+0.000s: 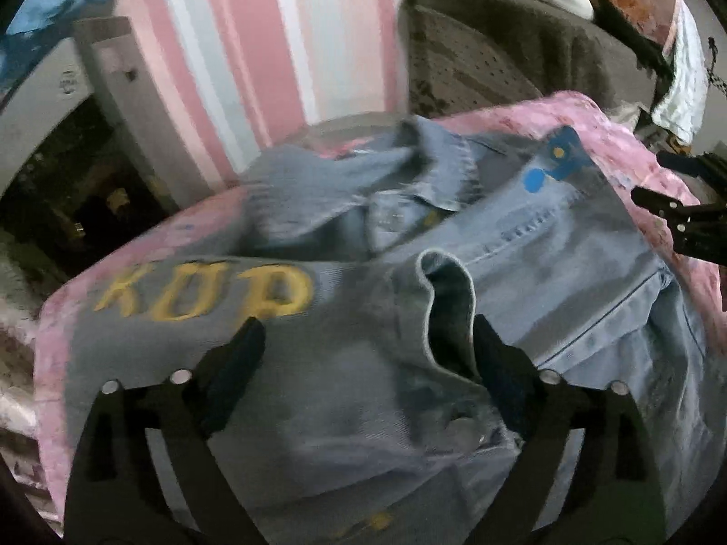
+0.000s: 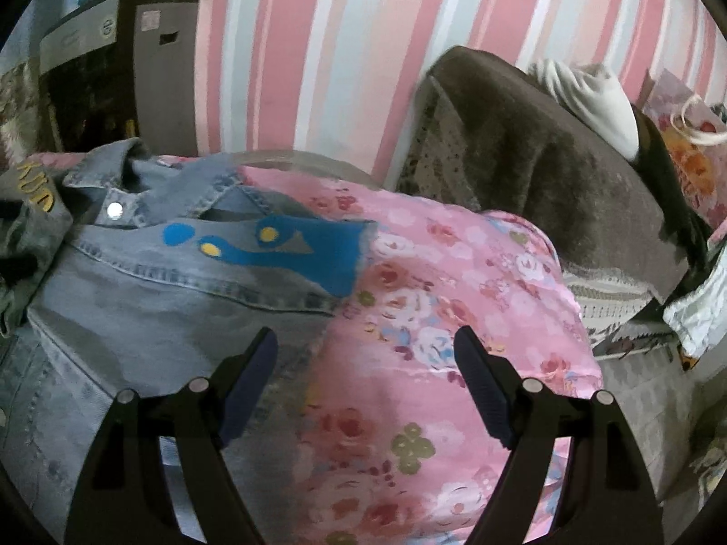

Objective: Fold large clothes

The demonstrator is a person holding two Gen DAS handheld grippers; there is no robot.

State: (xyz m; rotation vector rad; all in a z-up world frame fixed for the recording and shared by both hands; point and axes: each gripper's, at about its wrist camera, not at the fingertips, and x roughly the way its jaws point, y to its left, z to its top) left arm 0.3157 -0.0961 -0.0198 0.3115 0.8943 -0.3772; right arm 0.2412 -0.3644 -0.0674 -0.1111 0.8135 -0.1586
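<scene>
Pink floral cloth covers the work surface and serves as the landmark here; behind it a wall of pink, white and pale blue stripes rises, and to the right of it sits a brown, fuzzy-covered armchair with a whitish bundle on top. Left of the cloth stands a dark open cabinet.

A light blue denim jacket lies spread on the pink floral cloth, taking up most of its left and middle part, collar toward the striped wall. One panel is folded over the body and shows yellow letters near the cloth's left edge. A blue painted patch with yellow dots sits on the jacket's shoulder, at the jacket's edge nearest the bare flowered area. A curled cuff or hem opening stands up in the middle of the garment. A metal snap shines just under the collar.

The left gripper hovers over the folded panel with its jaws wide apart and nothing pressed between the pads; the curled cuff lies just inside its right finger. The right gripper hangs over the cloth at the jacket's right edge, jaws also spread wide and empty, its left finger above denim and its right finger above bare flowered cloth
</scene>
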